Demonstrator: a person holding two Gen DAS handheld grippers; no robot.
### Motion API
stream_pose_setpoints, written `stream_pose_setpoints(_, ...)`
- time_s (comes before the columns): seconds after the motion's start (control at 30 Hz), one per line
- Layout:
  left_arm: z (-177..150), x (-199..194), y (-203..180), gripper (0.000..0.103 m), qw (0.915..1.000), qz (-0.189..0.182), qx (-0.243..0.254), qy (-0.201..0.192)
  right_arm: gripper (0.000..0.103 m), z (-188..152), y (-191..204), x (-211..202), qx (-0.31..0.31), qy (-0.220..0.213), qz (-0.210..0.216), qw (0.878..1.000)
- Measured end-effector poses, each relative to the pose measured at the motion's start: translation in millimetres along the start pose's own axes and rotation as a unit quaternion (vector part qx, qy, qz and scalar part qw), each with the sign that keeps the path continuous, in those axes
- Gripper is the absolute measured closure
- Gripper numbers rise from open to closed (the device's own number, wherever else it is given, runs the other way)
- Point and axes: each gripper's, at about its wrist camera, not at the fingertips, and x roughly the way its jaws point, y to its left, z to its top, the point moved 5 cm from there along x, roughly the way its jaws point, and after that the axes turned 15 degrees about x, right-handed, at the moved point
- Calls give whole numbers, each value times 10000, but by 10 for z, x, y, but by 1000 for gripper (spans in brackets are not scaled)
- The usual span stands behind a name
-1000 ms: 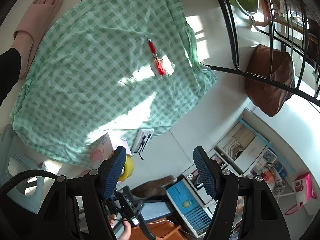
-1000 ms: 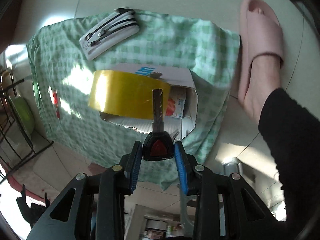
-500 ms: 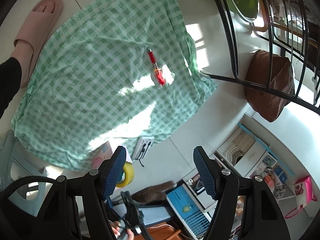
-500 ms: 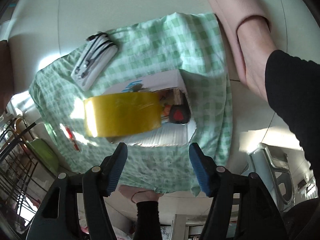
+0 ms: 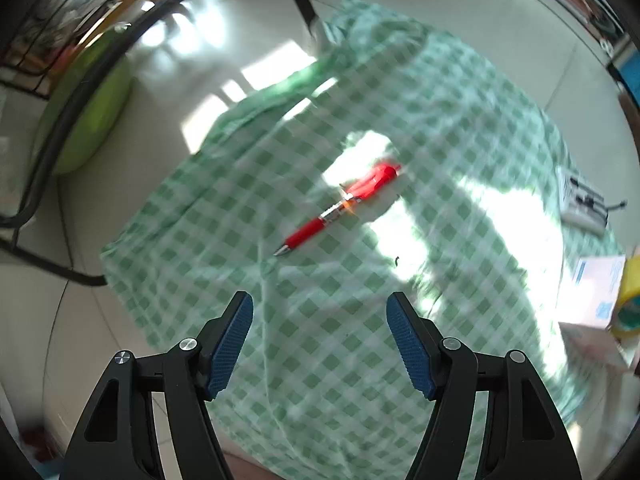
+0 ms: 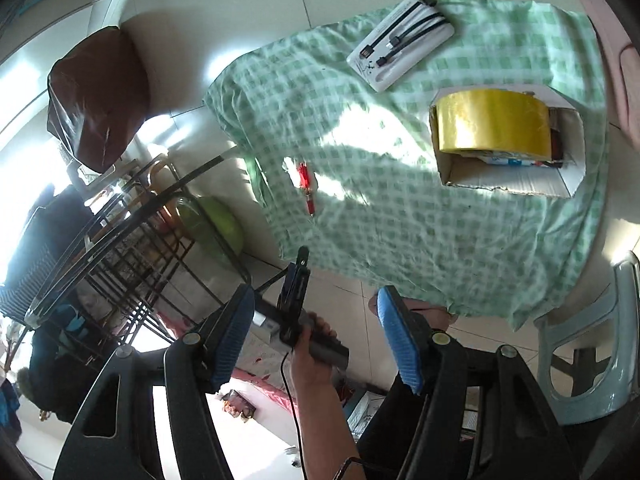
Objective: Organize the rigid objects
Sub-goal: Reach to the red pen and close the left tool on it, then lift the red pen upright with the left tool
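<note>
Green-checked cloth [image 5: 360, 360] spread on a tiled floor [image 6: 248, 4]. Left claw [image 5: 320, 340] hovers above the cloth, its jaws closing with nothing between them; a red pen [image 5: 340, 208] lies on the cloth ahead of it, partly in a sun patch. Right claw [image 6: 316, 340] is raised over the cloth's edge, jaws opening and empty. A cardboard box [image 6: 516, 180] holds a yellow tape roll [image 6: 492, 126] (other contents unclear); a white power bank [image 6: 400, 40] with black cables lies just beside it. A hand [image 6: 316, 364] grips the other claw's handle
</note>
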Motion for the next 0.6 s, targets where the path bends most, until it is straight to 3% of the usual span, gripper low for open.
stream_pose_setpoints(0.07,59,227,-23,56,9995,25,234,199,22,32,-57,-31,92,-11,-63,9999)
stream_pose_setpoints(0.27,379,373,187,58,9989,-242,309,-268,23,152,-121,-115,258,-43,-122,9996)
stream_pose_setpoints(0.37,494,486,182,59,9971,-377,624,-196,23,156,-116,-130,228,4,-119,9997)
stream_pose_setpoints(0.43,551,572,139,68,9956,-352,859,-115,23,150,-121,-135,218,43,-125,9997)
stream_pose_setpoints(0.6,574,837,216,84,9944,-765,728,20,23,147,-166,-75,300,74,-229,9993)
